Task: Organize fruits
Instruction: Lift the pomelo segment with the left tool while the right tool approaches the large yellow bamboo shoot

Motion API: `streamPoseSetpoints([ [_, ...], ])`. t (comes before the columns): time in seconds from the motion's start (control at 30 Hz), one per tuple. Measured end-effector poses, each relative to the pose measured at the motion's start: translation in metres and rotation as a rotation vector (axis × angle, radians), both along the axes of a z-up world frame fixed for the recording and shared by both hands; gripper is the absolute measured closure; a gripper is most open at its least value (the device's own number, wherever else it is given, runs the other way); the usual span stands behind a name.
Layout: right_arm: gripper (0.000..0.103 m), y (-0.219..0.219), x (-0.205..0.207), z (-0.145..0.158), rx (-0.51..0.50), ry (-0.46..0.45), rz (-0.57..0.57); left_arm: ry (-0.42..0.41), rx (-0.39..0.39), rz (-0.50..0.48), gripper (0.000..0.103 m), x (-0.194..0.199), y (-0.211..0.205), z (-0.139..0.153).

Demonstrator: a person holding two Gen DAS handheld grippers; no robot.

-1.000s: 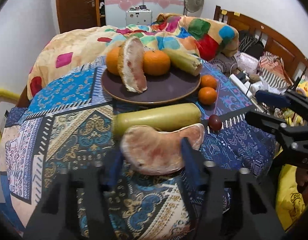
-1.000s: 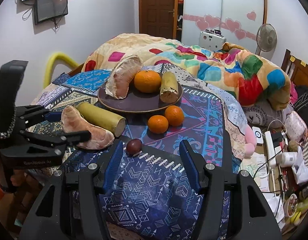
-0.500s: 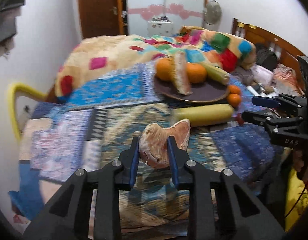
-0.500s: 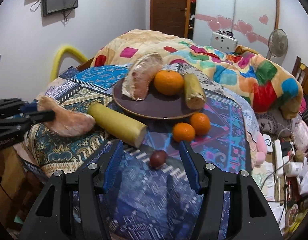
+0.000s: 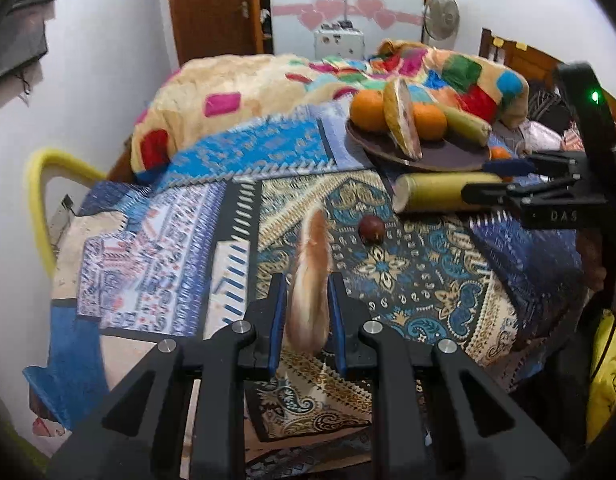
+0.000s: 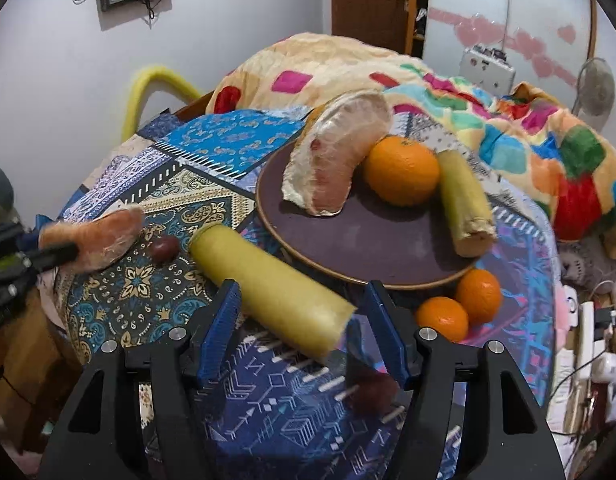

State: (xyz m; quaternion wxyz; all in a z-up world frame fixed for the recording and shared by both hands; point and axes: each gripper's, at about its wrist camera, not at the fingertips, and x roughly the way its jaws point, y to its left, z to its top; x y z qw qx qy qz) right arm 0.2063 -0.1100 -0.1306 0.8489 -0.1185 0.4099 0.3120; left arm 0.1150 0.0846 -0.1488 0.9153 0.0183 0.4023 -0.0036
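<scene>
The left tool (image 5: 306, 312) is pinching a peeled pomelo segment (image 5: 311, 280) edge-on between its blue pads, holding it above the patterned cloth (image 5: 407, 272) on the counter. The right tool (image 6: 302, 330) is spread wide, its pads on either side of the near end of a yellow-green cane piece (image 6: 270, 286) lying just beside the dark plate (image 6: 363, 248). A small dark red fruit (image 6: 164, 249) sits between segment and cane. The plate carries another pomelo segment (image 6: 335, 160), an orange (image 6: 401, 170) and a shorter cane piece (image 6: 465, 200); two small oranges (image 6: 459, 306) lie at its rim.
</scene>
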Motion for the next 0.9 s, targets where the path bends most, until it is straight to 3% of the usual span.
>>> streamPoseSetpoints([
  [0.1,0.043,0.002,-0.003,-0.003,-0.028,0.004,0.021,0.011,0.01,0.006,0.083,0.008,0.0,-0.007],
  [0.27,0.058,-0.001,-0.016,-0.002,-0.073,0.0,0.046,0.02,-0.02,0.001,0.082,0.016,0.004,-0.007],
  [0.43,0.065,-0.004,-0.026,-0.004,-0.076,0.065,0.091,0.025,0.004,-0.013,0.081,0.018,0.0,-0.007],
  [0.6,0.064,0.001,-0.026,-0.002,-0.088,0.035,0.085,0.03,0.012,-0.019,0.08,0.021,-0.001,-0.009],
  [0.9,0.054,0.011,-0.004,0.001,-0.066,0.029,0.063,0.046,-0.008,-0.03,0.077,0.032,0.0,-0.017],
])
